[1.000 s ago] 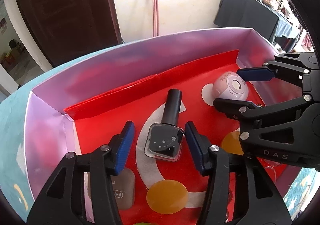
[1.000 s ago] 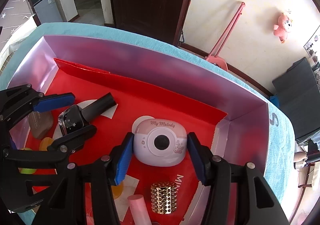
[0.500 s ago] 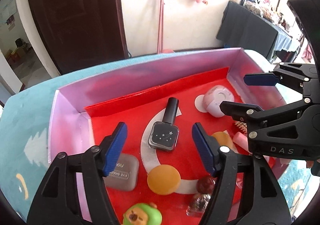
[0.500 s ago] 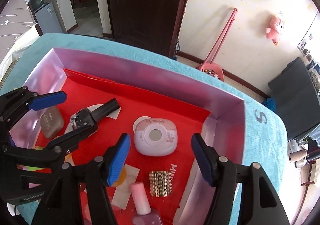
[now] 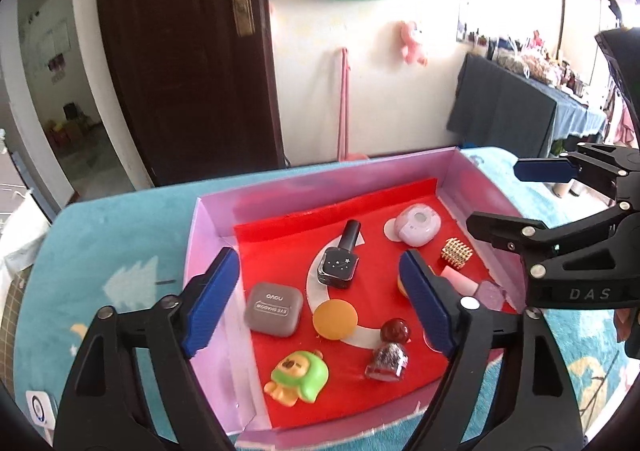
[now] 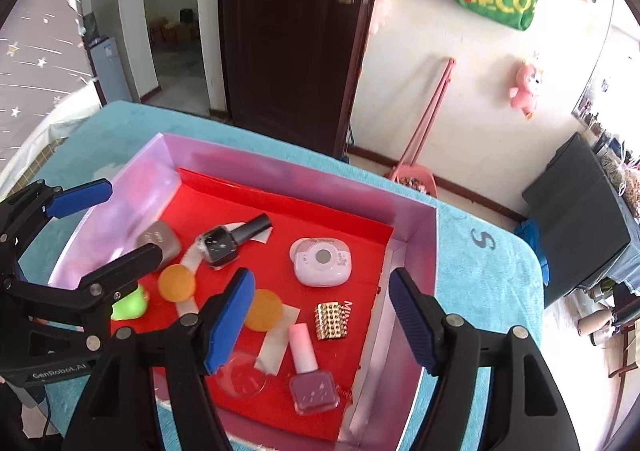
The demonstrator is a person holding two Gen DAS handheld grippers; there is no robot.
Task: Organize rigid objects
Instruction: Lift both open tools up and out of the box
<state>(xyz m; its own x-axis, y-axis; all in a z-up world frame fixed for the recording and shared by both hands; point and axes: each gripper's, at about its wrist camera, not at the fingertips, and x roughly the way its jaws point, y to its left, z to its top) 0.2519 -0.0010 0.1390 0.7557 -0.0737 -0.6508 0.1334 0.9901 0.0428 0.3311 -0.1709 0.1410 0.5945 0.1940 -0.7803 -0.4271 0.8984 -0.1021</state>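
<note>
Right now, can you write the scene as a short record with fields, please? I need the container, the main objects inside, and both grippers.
container: pink-walled box with red lining, on teal cloth
black nail polish bottle: lying flat, centre
pink mini camera: far right part
grey eyeshadow case: left part
green toy: near edge
gold studded block: beside pink nail polish bottle
left gripper: open, empty
right gripper: open, empty

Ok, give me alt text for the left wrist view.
The open left gripper hovers empty above a pink-walled box with a red floor, holding a black nail polish bottle, grey eyeshadow case, green toy and other trinkets. The right gripper, also open, is at right.
</note>
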